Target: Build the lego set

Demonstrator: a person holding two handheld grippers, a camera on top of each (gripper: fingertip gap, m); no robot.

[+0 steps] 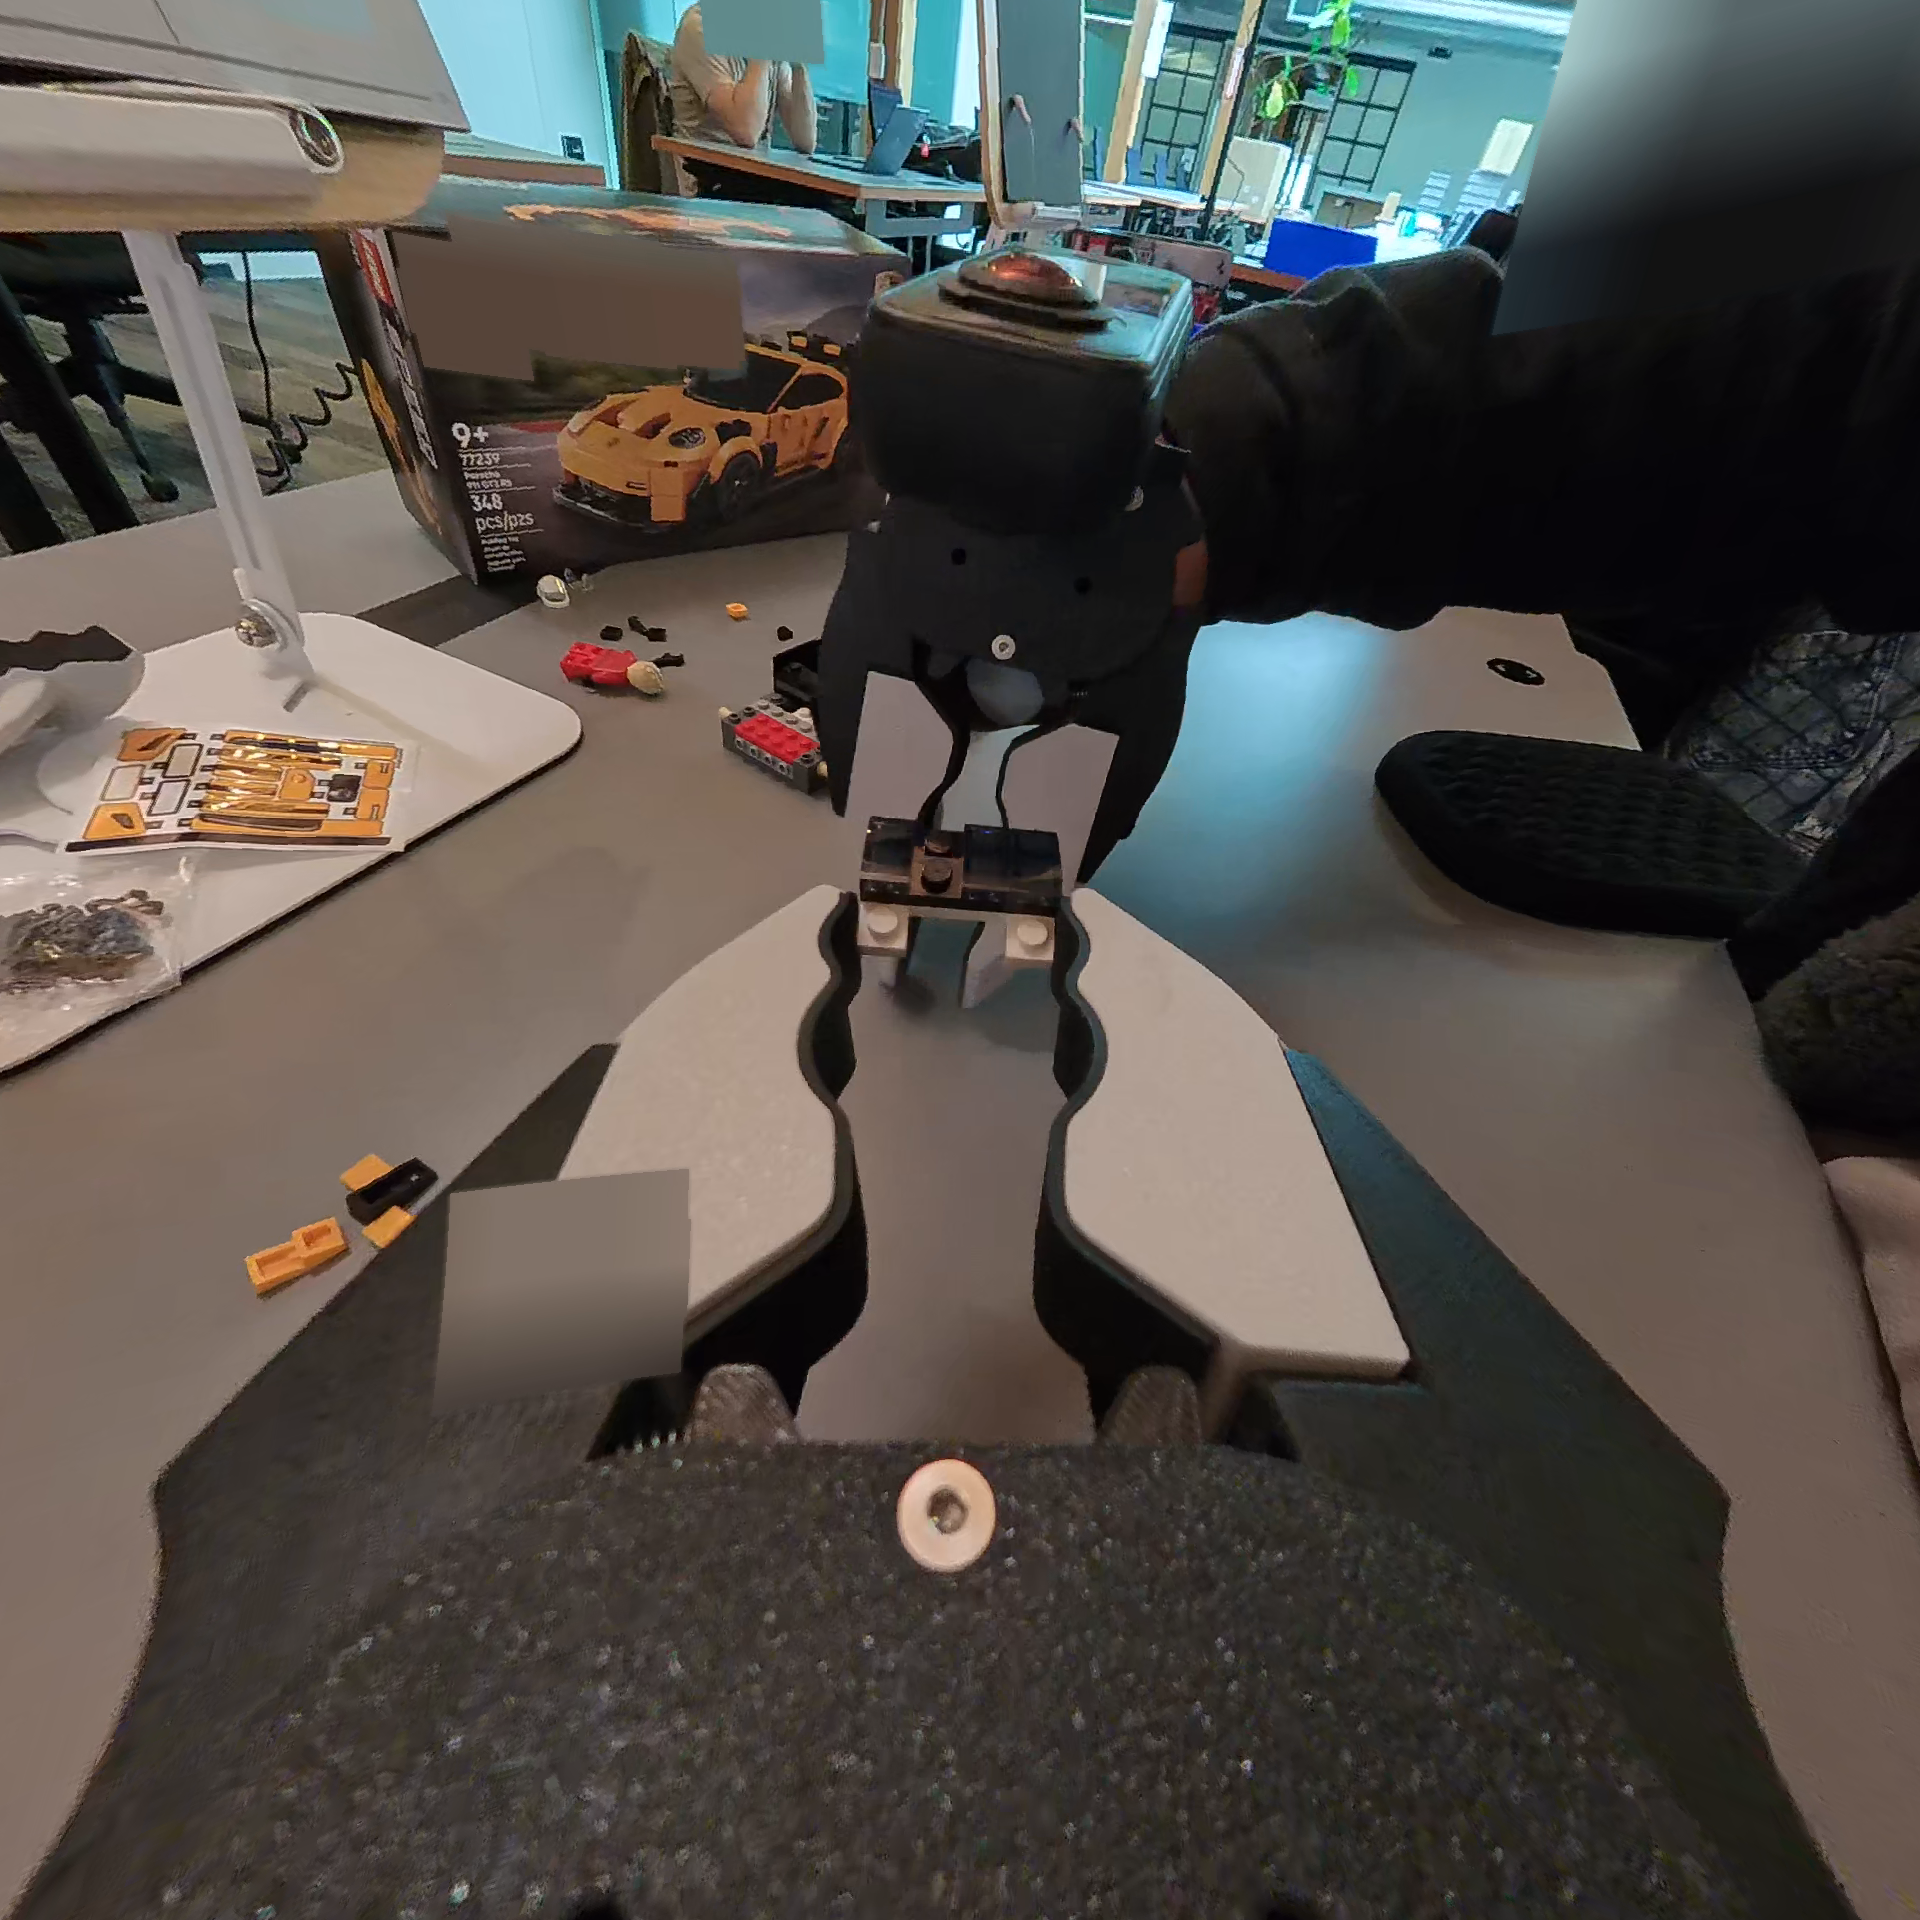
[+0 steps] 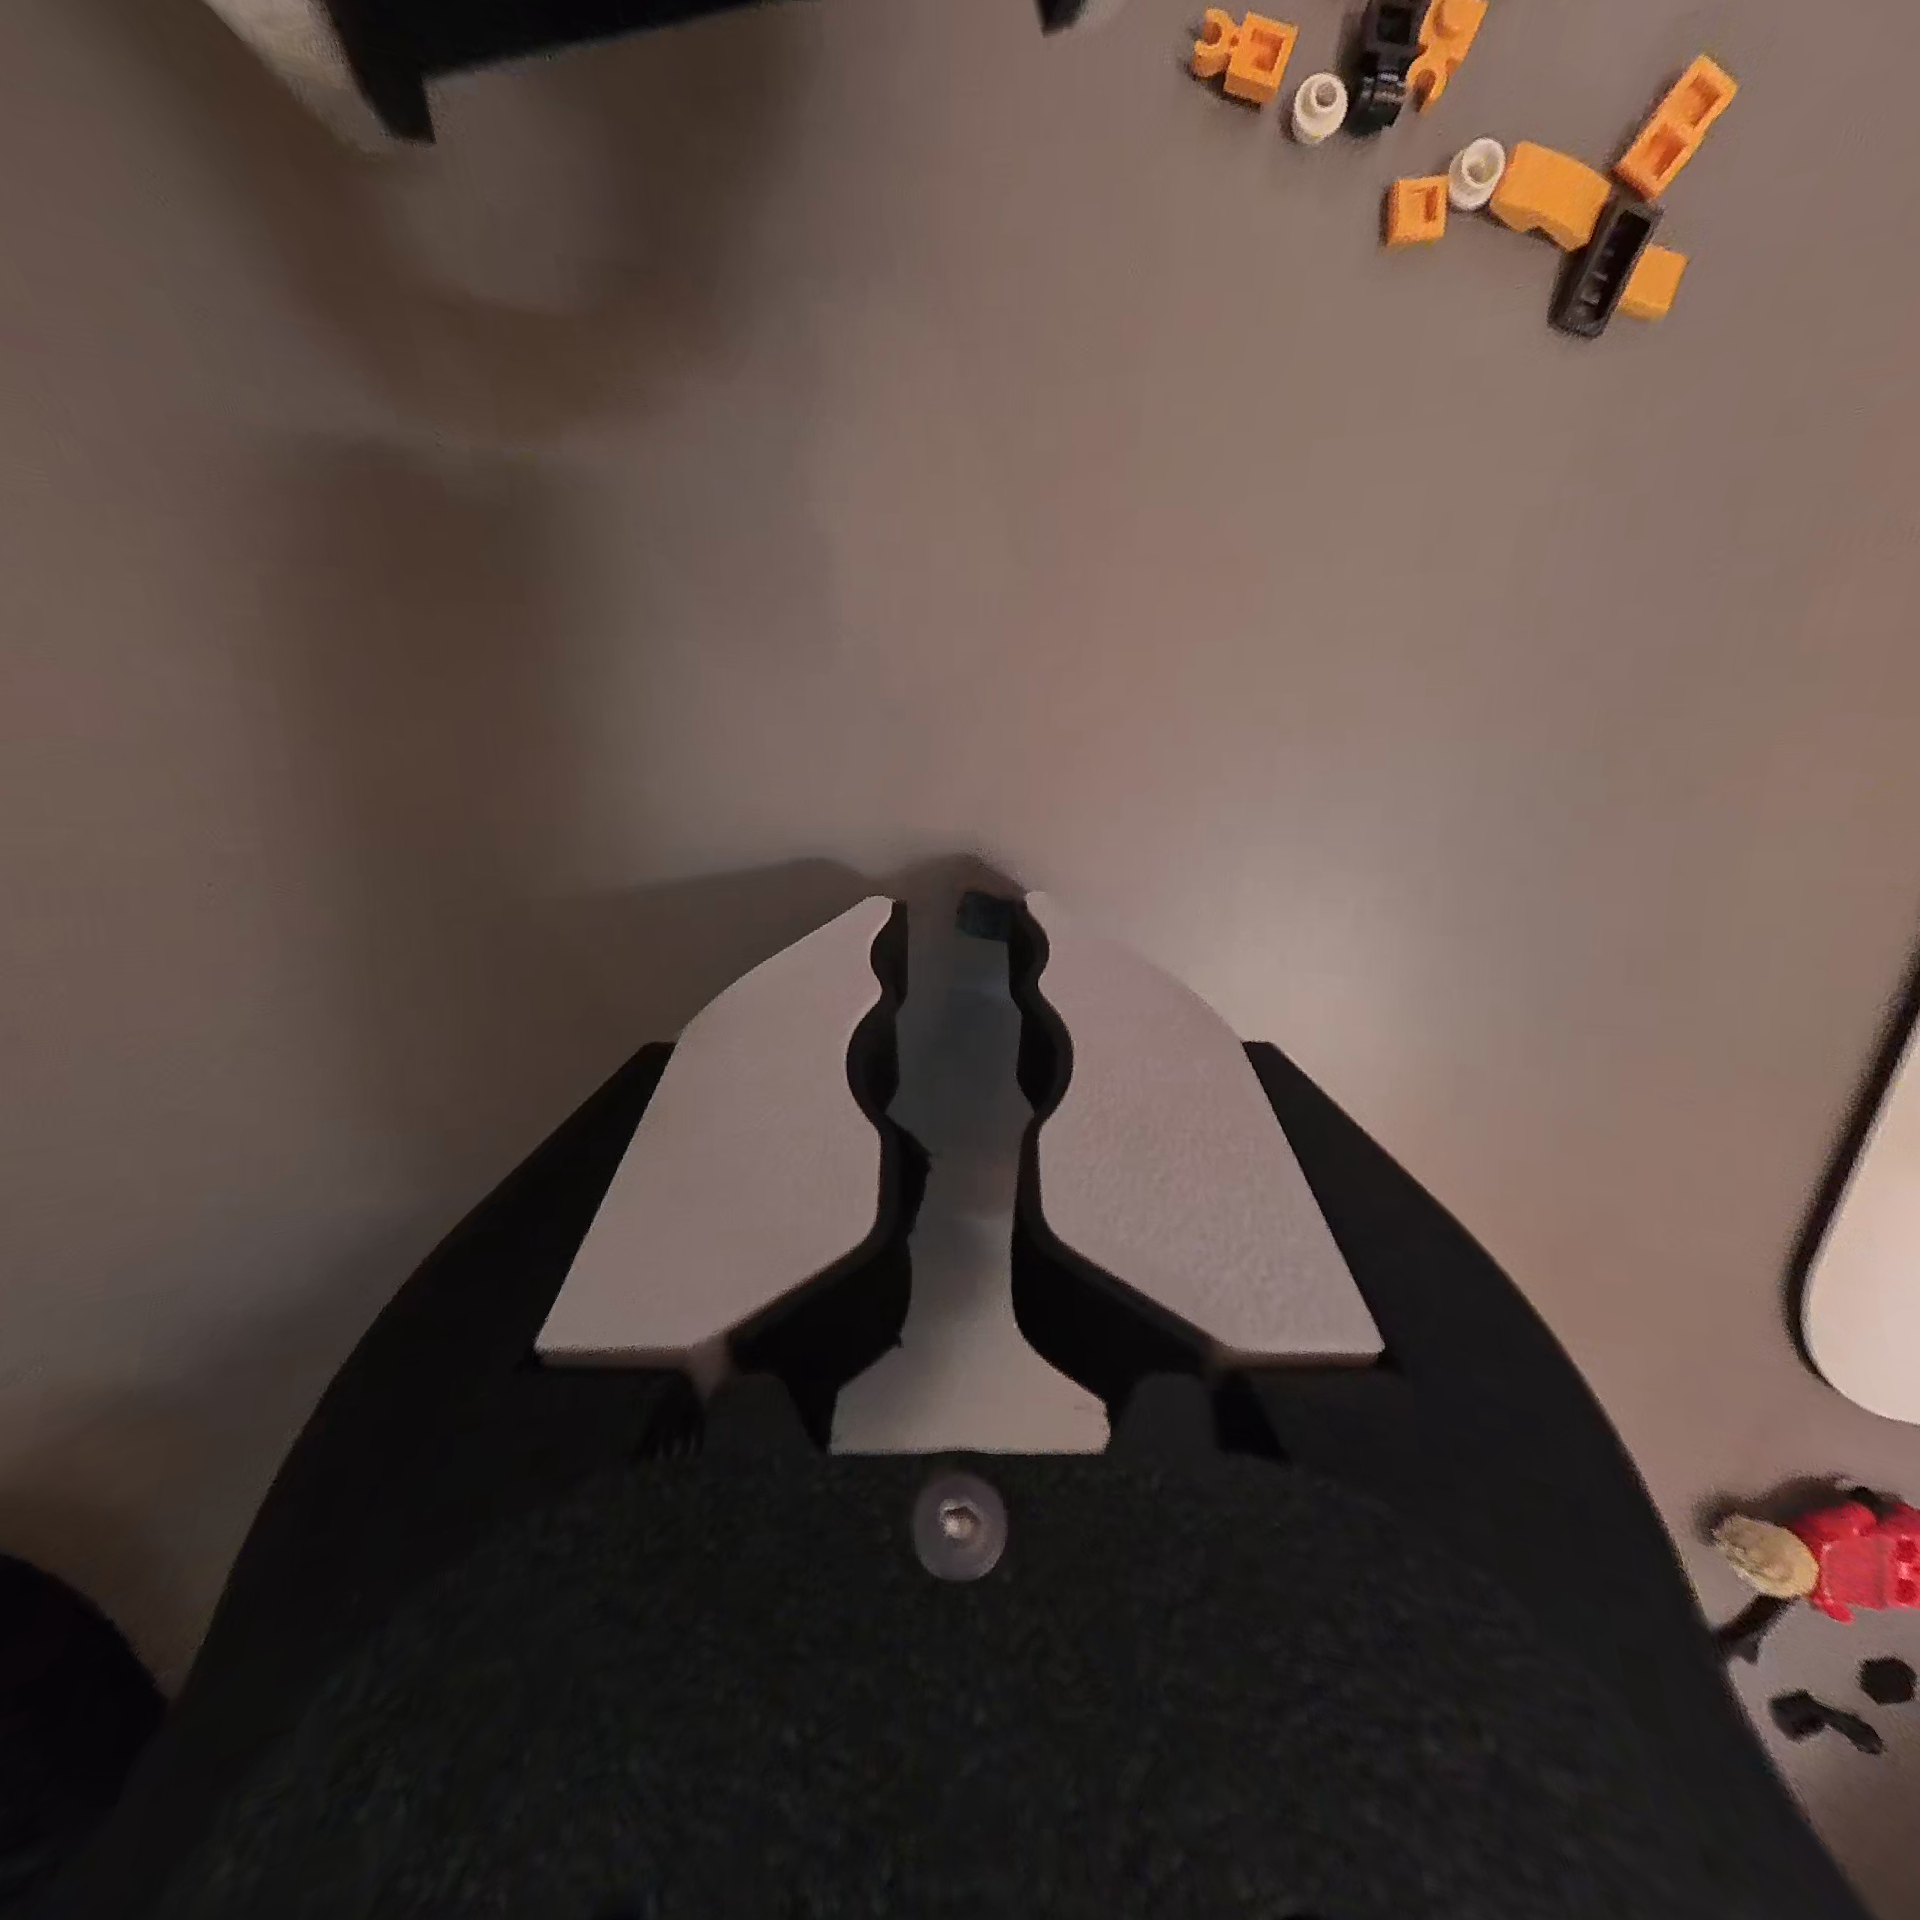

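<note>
My left gripper is shut on a small black and white lego assembly and holds it just above the grey table. My right gripper, held by a black-gloved hand, points straight down behind the assembly with its tips close to the table. In the right wrist view its jaws stand a narrow gap apart. A small black piece sits between the tips against one finger, clear of the other. The assembly is out of that view.
A lego box stands at the back. To the left are a white stand base, a sticker sheet and a parts bag. A red minifigure, a grey-red sub-assembly and orange pieces lie loose. A black armrest is at the right. Measured from the fingertips, the red minifigure is 20 centimeters or so from the right gripper and 30 centimeters from the left. It is also in sight in the right wrist view.
</note>
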